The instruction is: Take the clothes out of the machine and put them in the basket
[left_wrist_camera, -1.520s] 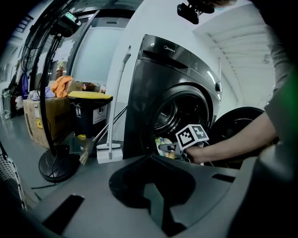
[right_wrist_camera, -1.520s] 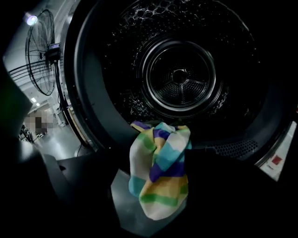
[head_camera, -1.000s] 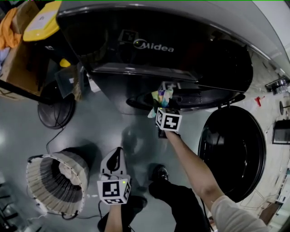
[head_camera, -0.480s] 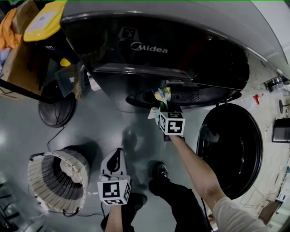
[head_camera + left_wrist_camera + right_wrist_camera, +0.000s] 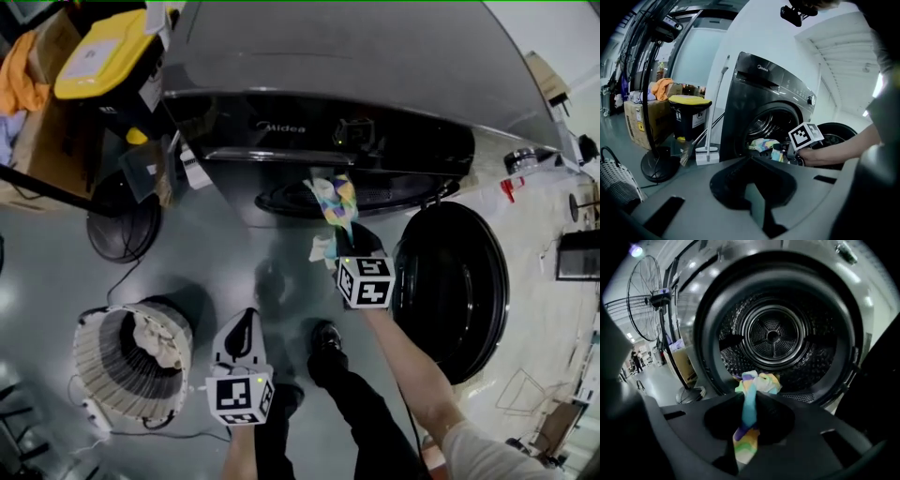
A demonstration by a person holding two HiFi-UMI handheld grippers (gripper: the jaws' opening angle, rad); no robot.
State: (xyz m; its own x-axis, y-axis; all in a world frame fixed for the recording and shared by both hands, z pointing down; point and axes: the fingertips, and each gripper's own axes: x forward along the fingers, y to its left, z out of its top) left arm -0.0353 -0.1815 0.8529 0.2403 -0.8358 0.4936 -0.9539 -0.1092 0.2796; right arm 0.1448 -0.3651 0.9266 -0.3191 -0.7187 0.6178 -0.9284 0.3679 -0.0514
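Nearest you, left gripper (image 5: 246, 315): jaws brought together, nothing between them, held above the floor (image 5: 56, 272).
Basket (image 5: 101, 367): near left on the floor, with a pale garment (image 5: 152, 334) inside.
Right gripper (image 5: 345, 232): farther out; your jaws have just been closing and pinch the multicoloured cloth (image 5: 335, 197).
Cloth: caught between those jaws, its far end bunched at the lower lip of the machine (image 5: 356, 84) opening.
Door (image 5: 452, 281): swung open, right.
Drum (image 5: 773, 336): farthest, behind the cloth.

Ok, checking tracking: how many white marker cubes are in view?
2: one on the left gripper near the woven basket; one on the right gripper, shut on a multicoloured cloth.
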